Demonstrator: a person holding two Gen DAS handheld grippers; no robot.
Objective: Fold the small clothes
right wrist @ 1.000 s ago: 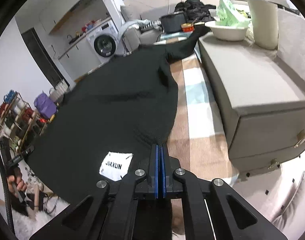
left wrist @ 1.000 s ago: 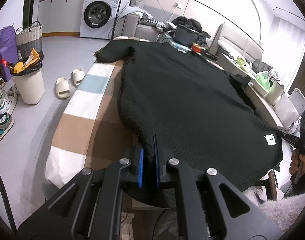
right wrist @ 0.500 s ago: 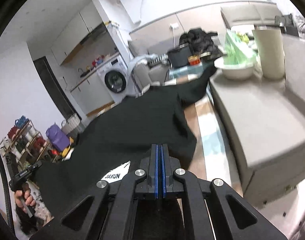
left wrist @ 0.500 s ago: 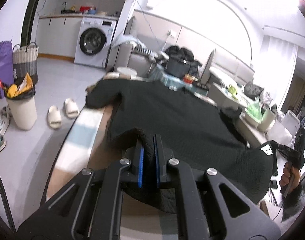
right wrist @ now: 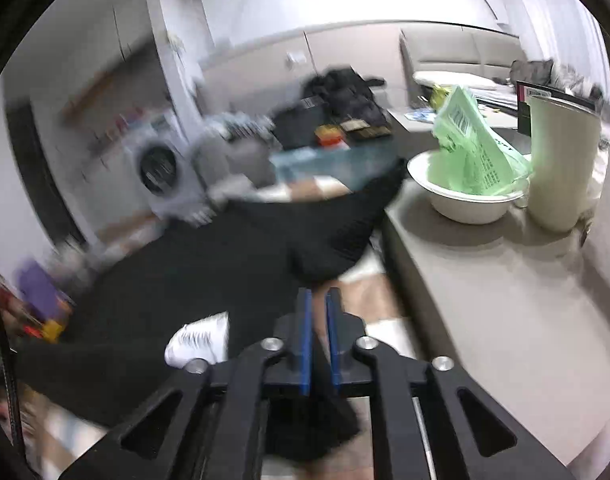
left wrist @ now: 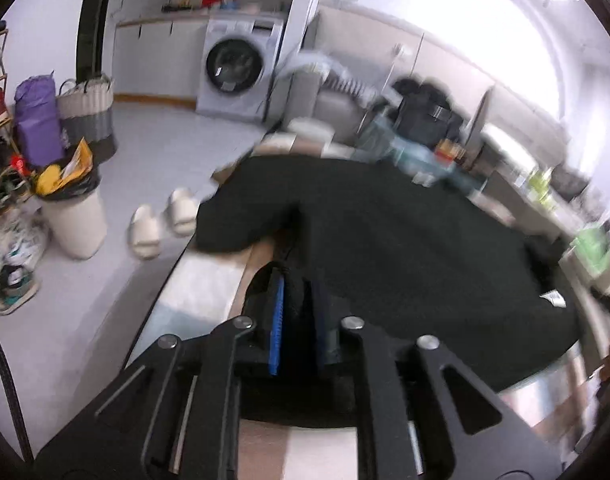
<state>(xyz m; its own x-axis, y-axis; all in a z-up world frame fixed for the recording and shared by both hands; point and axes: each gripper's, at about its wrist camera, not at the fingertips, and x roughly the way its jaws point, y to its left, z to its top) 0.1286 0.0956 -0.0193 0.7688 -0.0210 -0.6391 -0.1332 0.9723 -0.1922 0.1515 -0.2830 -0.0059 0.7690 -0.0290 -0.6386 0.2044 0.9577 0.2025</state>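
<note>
The large black knit garment [left wrist: 405, 248] lies spread over a worktop covered in a tan, white and pale-blue checked cloth [left wrist: 209, 280], its near hem folded up and over toward the far end. The left claw [left wrist: 297, 292] has just been opening; its blue-padded fingers [left wrist: 277, 312] stand slightly apart with a thick fold of the black fabric between them, and whether the pads press on it cannot be told through the blur. The right claw [right wrist: 319, 316] has likewise just been opening: a narrow gap shows between its blue pads [right wrist: 305, 340], and the garment's hem hangs in and below that gap. A white sewn label [right wrist: 199, 340] sits on the fabric just left of the right claw. Beside the worktop a grey padded bench [right wrist: 485, 300] carries a white bowl [right wrist: 465, 204] holding a green plastic bag [right wrist: 473, 148], with a cream cylindrical container [right wrist: 561, 160] just beside it
</note>
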